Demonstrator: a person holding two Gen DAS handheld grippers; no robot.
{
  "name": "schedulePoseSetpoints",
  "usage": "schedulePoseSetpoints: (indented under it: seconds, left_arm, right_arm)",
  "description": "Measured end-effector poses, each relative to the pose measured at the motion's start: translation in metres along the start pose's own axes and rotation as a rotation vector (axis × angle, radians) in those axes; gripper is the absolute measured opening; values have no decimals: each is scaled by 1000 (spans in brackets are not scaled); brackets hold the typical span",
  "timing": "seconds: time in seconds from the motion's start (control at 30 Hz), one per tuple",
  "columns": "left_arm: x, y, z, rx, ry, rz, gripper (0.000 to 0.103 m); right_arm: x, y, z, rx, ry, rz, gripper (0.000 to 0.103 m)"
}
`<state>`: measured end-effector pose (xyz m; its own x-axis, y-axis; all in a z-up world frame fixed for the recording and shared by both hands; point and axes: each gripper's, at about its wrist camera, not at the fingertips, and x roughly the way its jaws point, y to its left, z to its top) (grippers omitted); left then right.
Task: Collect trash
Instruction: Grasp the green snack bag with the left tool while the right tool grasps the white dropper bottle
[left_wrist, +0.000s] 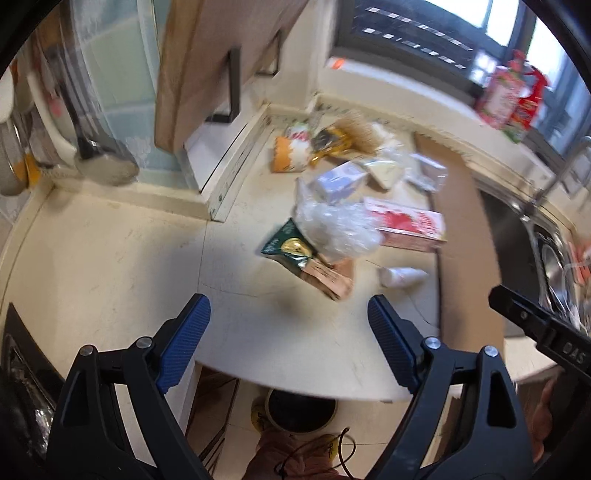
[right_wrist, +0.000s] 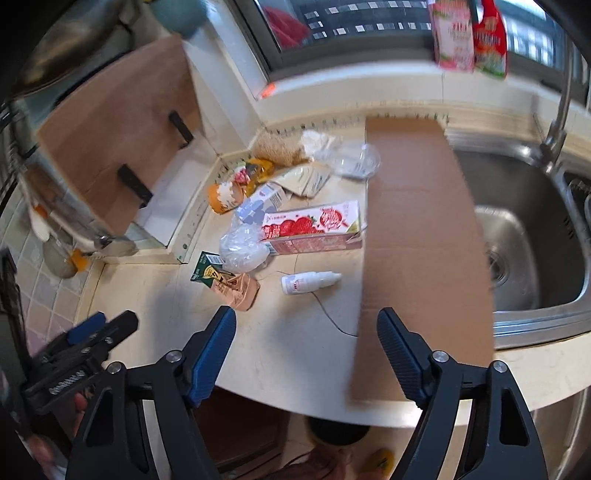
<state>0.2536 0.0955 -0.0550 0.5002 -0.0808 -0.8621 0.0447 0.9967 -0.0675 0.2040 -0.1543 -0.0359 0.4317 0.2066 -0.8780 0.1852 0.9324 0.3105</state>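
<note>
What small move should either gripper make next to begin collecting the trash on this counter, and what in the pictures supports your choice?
Probably ease the right gripper forward and down over the small white bottle. Its jaws stand open with nothing between them, and the bottle lies alone on the counter, nearest the fingertips and clear of the pile.

A cream counter runs along the window wall, its near edge curved. A long strip of cardboard lies across it, just left of the steel sink, and its near end overhangs the edge. A tap rises at the far side of the sink. On the sill stand a pink carton and a red bottle, side by side. At far left a larger cardboard sheet leans upright. A ladle hangs at the left.
</note>
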Motion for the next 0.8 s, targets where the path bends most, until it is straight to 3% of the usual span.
schedulePoseSetpoints:
  seconds: [0.27,0.53,0.8]
  left_arm:
    - [82,14,23,-163,99,9,70]
    - [116,16,28,-252,155,-19,65]
    - [134,19,31,-289,179,-2,65]
  right_arm:
    - [99,-10,35,205,142,2,67]
    - [167,-17,39,321,245,-29,57]
    - [200,-8,41,309,269,-91,43]
